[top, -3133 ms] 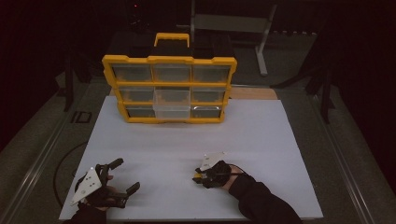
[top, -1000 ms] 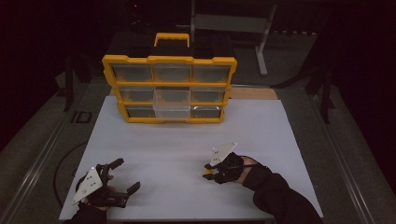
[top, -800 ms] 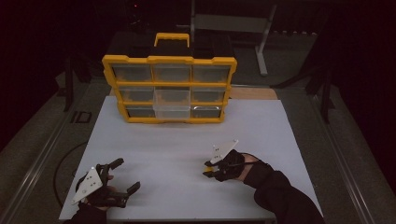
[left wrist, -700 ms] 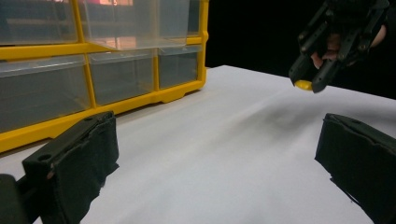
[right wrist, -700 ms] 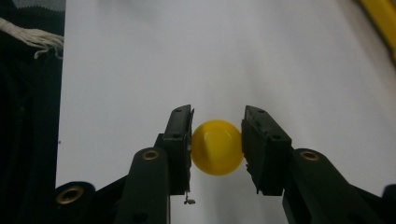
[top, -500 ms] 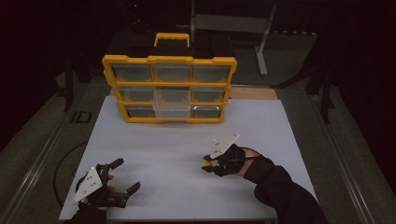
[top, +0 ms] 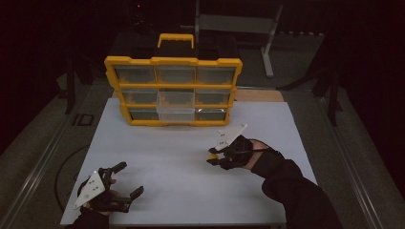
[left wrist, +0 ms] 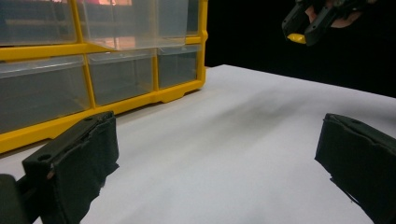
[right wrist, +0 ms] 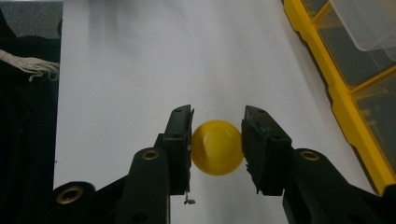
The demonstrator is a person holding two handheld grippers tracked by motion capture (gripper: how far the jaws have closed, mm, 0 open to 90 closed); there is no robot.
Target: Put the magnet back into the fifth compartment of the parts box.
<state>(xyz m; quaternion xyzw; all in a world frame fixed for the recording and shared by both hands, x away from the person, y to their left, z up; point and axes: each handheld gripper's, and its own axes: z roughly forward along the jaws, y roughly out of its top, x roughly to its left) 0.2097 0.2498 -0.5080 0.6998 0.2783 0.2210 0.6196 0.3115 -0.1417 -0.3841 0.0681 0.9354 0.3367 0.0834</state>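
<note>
The right claw pinches a small round yellow ball between its two black jaws, held above the white bench right of centre. The left claw rests near the front left corner, its jaws spread wide with nothing between them. At the back stands a yellow-framed organiser with clear plastic drawers, the lower middle drawer pulled out.

No text, label, brand, number or sign could be read anywhere in these views. The yellow plastic drawer cabinet with clear drawers at the far side of the white table top bore no legible marking. Small dark specks on the grey three-cornered plates were too small to make out.
</note>
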